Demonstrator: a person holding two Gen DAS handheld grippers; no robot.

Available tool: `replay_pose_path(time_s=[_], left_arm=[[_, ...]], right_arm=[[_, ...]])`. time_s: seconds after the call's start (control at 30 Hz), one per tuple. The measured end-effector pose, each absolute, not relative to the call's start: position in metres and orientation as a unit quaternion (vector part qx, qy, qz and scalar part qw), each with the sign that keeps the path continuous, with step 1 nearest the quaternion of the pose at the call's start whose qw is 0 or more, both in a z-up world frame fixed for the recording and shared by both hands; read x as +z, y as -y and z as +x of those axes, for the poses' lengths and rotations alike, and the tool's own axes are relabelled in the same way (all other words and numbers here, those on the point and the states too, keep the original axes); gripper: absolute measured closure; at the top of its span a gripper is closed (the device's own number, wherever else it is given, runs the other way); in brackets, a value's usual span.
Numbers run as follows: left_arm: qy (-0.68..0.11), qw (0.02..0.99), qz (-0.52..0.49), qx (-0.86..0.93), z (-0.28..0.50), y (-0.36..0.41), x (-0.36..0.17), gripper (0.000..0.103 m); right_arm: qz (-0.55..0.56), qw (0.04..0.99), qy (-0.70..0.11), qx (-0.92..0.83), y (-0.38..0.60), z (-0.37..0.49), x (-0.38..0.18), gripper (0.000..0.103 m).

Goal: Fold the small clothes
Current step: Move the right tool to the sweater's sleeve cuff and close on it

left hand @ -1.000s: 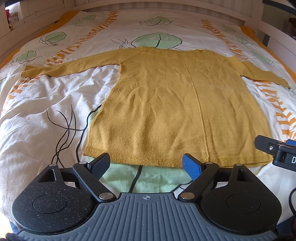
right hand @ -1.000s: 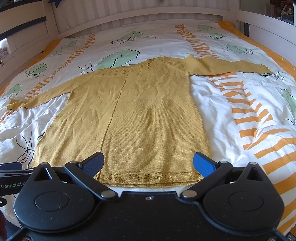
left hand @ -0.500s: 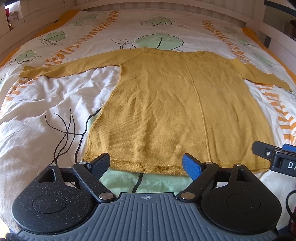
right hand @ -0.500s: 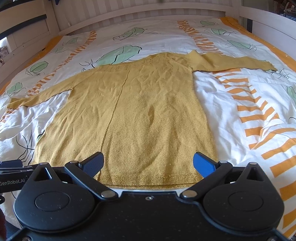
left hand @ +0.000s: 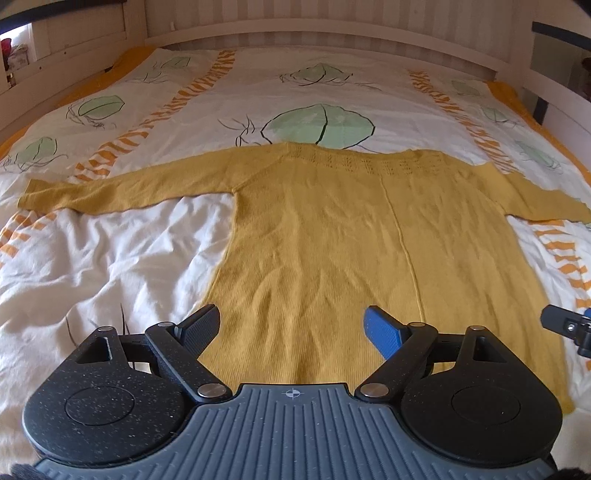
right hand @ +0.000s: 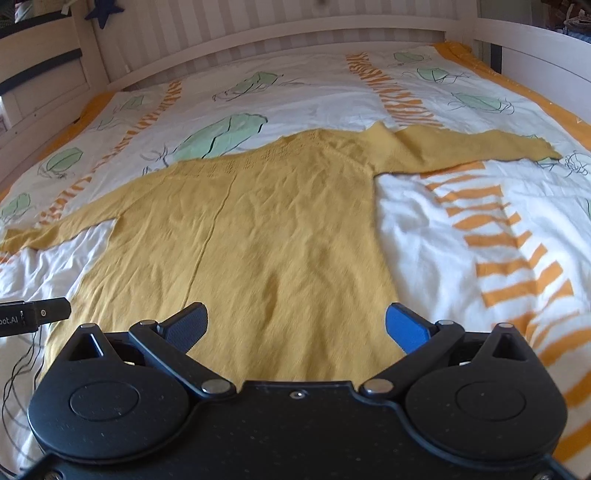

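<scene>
A mustard-yellow knitted sweater [left hand: 351, 240] lies flat on the bed, both sleeves spread out sideways, neckline at the far end; it also shows in the right wrist view [right hand: 266, 229]. My left gripper [left hand: 291, 328] is open and empty, hovering over the sweater's lower left part. My right gripper [right hand: 295, 325] is open and empty over the lower right part. The sweater's hem is hidden behind both grippers. The left sleeve [left hand: 122, 188] points left, the right sleeve [right hand: 461, 147] points right.
The bed has a white duvet [left hand: 110, 258] with green leaf and orange stripe prints. A pale wooden headboard [left hand: 332, 33] and side rails [right hand: 535, 48] frame it. The other gripper's tip shows at the right edge [left hand: 569, 325] and at the left edge [right hand: 33, 314].
Both grippers have moved forward over the sweater, so its hem is now hidden beneath them. Both stay open. The sweater has not moved.
</scene>
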State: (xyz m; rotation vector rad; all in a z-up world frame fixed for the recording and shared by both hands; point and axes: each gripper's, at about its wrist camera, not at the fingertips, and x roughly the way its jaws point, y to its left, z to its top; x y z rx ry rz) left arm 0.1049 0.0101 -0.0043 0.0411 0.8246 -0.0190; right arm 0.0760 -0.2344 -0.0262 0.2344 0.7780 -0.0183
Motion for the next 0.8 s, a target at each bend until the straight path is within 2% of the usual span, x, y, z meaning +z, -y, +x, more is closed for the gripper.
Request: replay_pose_path(time_s=[0.33,0.63,0.8], left_arm=[[-0.361,0.931,0.057,-0.013,0.188,0.015,-0.012,0.018],[-0.344,0.937,0.059,-0.012,0.254,0.038,-0.045,0.018],[-0.361,0.93,0.062,-0.014,0.277,0.047,-0.073,0.018]], right_arm=[[0.141,0.922,-0.356,-0.06,0.315,0.145,-0.024,0.001],[0.149,0.923,-0.324,-0.142,0.409,0.208,-0.033,0.002],[0.177,0.905,-0.333,-0.195,0.468,0.237,-0.05,0.013]])
